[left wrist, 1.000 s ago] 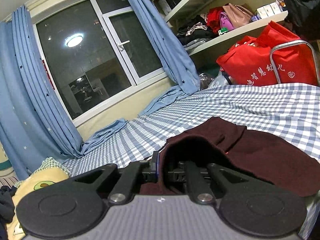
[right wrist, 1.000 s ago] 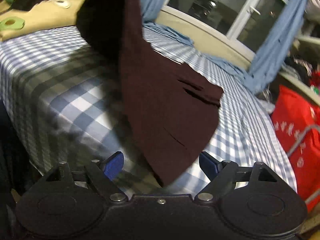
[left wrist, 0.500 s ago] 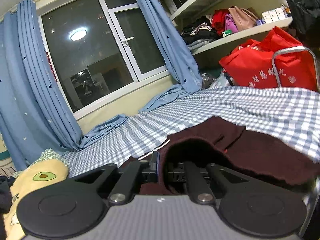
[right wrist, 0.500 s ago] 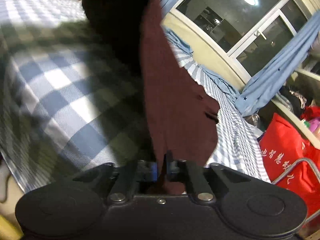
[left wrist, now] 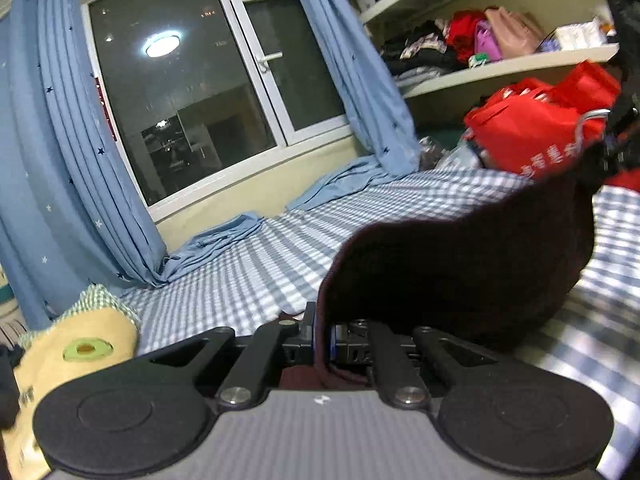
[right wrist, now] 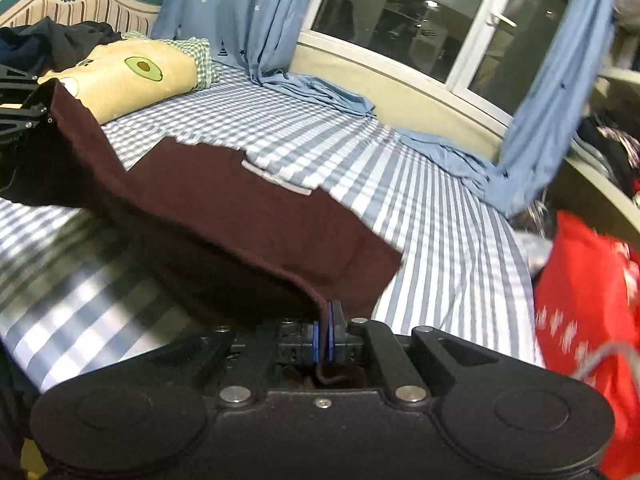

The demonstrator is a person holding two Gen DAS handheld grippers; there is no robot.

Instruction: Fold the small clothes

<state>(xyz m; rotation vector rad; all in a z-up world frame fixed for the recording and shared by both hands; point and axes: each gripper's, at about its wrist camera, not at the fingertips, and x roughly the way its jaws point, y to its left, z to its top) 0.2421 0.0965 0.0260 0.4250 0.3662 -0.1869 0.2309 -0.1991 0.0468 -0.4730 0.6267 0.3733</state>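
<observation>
A dark maroon garment is stretched between my two grippers above the blue-and-white checked bed. My right gripper is shut on one hem corner of it. My left gripper is shut on the other corner, and the cloth hangs in a dark curve to the right in the left wrist view. The left gripper also shows at the left edge of the right wrist view, and the right gripper at the right edge of the left wrist view. The garment's far part lies on the bed.
A yellow avocado-print pillow and dark clothes lie at the bed's head. A red bag with a metal frame stands at the bed's foot. Blue curtains and the window run along the far side, with cluttered shelves to the right.
My right gripper closed on the garment's hem and drew away from the left. Both grippers lifted their edge, so the garment now spans between them instead of lying bunched.
</observation>
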